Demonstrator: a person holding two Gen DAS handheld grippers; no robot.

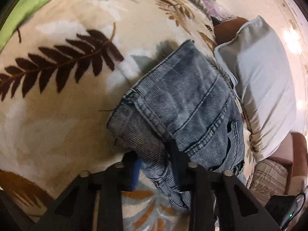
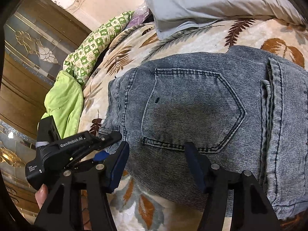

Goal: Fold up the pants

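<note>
Left gripper [image 1: 154, 154], black two-finger tongs with blue pads, clenched on a bunched edge of the faded blue-grey denim pants [image 1: 179, 104]; denim pinched between the two fingers, a fold of it spilling down past them. In the right wrist view, same gripper [image 2: 109, 144] reaching in from the left, tips at the waist-side edge of the pants [image 2: 202, 111], a fingertip of the holding hand [image 2: 41, 194] showing under its black body.

Right gripper [image 2: 156, 165], black with dark blue pads, released: jaws standing apart, straddling the near edge of the pants just below the stitched five-sided back pocket [image 2: 192, 111]; pads not pressing on cloth, as far as can be told.

Pants lying folded on the cream plush blanket with brown and orange leaf print [image 2: 173, 42], pocket side up, layered leg edges stacked along the right side. Beyond the pants, a pale grey-white pillow [image 2: 211, 2] at the far edge of the blanket, close to the denim but not plainly touching. To the left, a lime-green cloth [image 2: 63, 102] and a green-and-white checked printed cloth [image 2: 92, 46] draped along the blanket's edge, well apart from the pants. Further left, a brown wooden cabinet with gold floral glass panels [image 2: 30, 44].

In the left wrist view, the same blanket [image 1: 57, 96] underneath, the pillow [image 1: 259, 80] just beside the denim.
</note>
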